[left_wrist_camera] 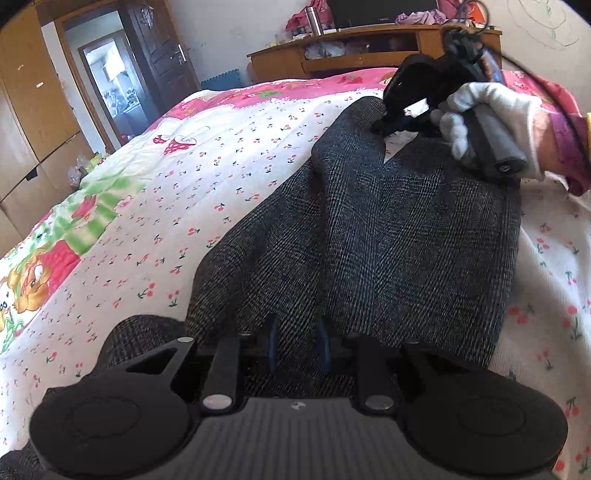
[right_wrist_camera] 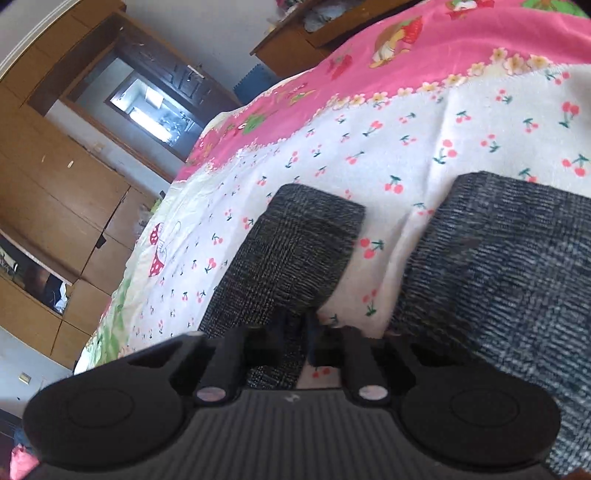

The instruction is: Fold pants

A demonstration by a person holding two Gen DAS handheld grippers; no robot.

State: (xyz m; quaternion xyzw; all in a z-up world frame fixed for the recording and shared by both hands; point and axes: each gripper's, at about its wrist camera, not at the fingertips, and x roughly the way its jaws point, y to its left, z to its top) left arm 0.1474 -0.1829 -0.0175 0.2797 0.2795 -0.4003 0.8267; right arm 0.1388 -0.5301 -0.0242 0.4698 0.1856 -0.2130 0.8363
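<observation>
Two hand-held grippers on pants (left_wrist_camera: pixel 369 229)

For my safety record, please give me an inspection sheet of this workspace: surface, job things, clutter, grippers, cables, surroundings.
Surface: bed under a white cherry-print bedsheet with a pink border.
Job's things: dark grey checked woven pants spread flat, two leg ends apart in the right wrist view.
Clutter: nothing seen on the bed.
Grippers: left gripper has pants fabric between its blue fingers; right gripper shut on a pants leg edge, held by a white-gloved hand.
Cables: black cable above the right gripper.
Surroundings: wooden wardrobe, dark door, cluttered wooden desk.
</observation>
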